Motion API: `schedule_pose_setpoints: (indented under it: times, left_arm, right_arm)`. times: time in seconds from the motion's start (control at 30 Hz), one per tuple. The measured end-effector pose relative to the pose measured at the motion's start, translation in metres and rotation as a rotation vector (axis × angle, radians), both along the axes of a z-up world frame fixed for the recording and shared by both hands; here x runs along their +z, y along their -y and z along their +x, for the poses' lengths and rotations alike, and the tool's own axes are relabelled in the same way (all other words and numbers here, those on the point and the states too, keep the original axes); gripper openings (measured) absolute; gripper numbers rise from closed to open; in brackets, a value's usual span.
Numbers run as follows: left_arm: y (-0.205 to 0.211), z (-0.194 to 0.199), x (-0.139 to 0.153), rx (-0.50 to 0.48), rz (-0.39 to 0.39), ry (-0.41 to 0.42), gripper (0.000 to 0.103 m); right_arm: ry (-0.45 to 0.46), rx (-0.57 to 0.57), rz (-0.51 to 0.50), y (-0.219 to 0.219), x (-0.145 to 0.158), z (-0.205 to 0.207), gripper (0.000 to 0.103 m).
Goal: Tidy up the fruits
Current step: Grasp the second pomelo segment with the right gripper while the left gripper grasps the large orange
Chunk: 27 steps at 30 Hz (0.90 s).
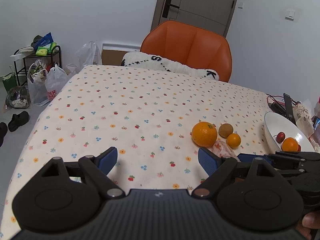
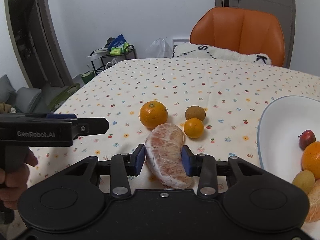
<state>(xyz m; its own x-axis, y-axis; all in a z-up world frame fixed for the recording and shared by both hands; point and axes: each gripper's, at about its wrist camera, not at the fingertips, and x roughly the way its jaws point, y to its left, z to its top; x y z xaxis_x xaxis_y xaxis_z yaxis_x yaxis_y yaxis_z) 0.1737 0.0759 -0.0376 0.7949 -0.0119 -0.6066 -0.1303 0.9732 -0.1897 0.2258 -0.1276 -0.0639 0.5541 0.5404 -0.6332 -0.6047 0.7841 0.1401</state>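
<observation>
Both wrist views sit low at the tabletop's (image 1: 124, 108) near edge, facing the orange chair (image 1: 192, 48); shared: the loose fruit cluster, white bowl (image 2: 280, 124).

This was a lived-in room in a home. A bench (image 1: 124, 108) wore a flowered cloth, with an orange chair (image 1: 192, 50) and a fluffy cushion (image 1: 172, 66) behind it. Shopping bags (image 1: 46, 86), a cluttered small rack (image 1: 38, 60) and shoes (image 1: 18, 120) sat on the floor beside a plain door (image 1: 200, 4).
</observation>
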Motion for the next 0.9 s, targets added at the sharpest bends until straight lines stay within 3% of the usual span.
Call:
schedule_pose_setpoints:
  times: [0.9]
  left_arm:
    - [0.039, 0.052, 0.005, -0.096, -0.009, 0.020, 0.084]
  right_arm:
    - [0.085, -0.087, 0.054, 0.042, 0.044, 0.021, 0.036]
